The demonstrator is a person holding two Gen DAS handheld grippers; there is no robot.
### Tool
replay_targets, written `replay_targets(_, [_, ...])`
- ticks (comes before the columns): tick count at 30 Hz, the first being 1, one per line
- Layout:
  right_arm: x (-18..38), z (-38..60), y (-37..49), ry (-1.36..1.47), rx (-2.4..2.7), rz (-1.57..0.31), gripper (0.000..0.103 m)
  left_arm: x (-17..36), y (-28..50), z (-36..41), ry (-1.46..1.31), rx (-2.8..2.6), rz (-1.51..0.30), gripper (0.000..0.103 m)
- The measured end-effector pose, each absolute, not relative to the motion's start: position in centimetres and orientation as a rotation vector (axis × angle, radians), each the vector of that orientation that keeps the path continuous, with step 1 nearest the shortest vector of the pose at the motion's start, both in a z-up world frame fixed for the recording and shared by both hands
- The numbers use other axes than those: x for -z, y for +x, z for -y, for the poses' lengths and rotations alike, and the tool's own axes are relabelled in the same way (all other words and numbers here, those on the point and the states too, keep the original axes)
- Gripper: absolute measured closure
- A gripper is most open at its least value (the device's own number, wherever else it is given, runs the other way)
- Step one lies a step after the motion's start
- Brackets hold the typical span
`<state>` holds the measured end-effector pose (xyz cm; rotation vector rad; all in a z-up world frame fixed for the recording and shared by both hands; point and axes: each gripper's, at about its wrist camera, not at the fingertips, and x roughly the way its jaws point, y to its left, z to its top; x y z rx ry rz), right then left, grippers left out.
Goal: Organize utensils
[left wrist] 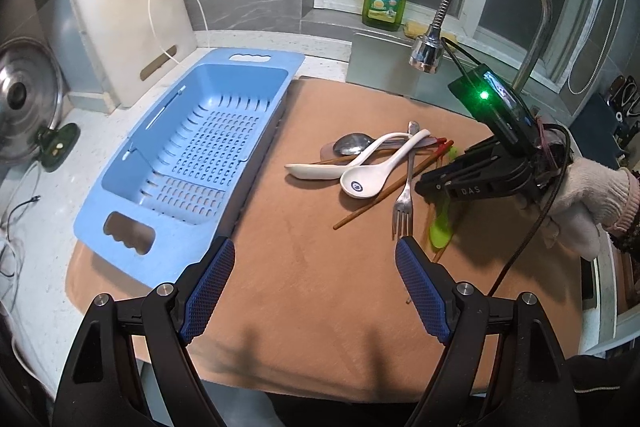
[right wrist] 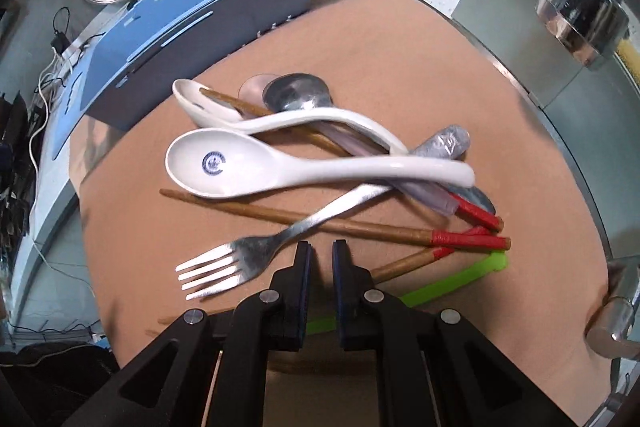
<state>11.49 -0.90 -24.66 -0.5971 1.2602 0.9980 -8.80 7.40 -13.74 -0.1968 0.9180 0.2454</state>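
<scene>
Holding nothing, blue drainer basket (left wrist: 132, 163); utensil pile (left wrist: 376, 163) beside it

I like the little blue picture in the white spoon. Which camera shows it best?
The right wrist view: the white spoon lies close, its blue emblem large and sharp. In the left wrist view the spoon is farther away, so the emblem is just a tiny blue dot.

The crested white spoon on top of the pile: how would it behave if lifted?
The crested white spoon looks glazed ceramic, so probably stiff, slippery and chippable. It rests across the fork and chopsticks, so lifting it may shift them.
</scene>
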Motion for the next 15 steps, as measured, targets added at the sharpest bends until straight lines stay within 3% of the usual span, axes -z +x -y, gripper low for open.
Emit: replay_targets(15, [24.4,9.5,9.7,-0.376,-0.931,-1.292,0.092,14.7,-6.0,-3.9,-0.155,-0.125,-0.948,0.02])
